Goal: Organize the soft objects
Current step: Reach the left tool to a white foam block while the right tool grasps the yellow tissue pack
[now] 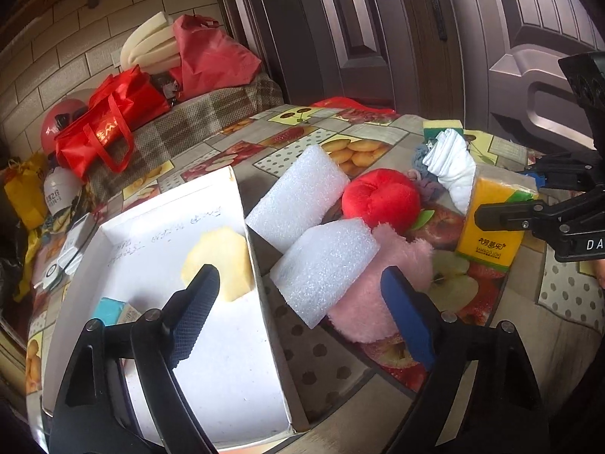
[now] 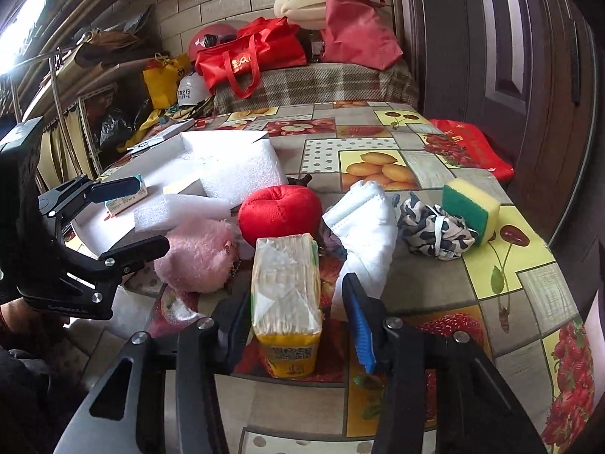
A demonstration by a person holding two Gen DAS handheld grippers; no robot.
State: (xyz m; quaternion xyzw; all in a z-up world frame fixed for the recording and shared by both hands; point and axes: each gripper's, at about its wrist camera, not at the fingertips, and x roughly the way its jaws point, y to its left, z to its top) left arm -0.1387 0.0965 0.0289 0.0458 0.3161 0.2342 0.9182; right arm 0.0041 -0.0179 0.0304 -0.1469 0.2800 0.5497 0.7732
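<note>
Two tools (image 1: pixel 302 295) (image 2: pixel 298 321) (both open) over clutter

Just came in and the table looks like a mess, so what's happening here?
A person with a gripper in each hand is sorting soft things on the fruit-print table into a white box. The right gripper straddles a yellow tissue pack, fingers not clearly pressing it. The left gripper is open around a white foam block beside a pink plush. A red plush apple, white cloth and sponge still lie outside.
</note>
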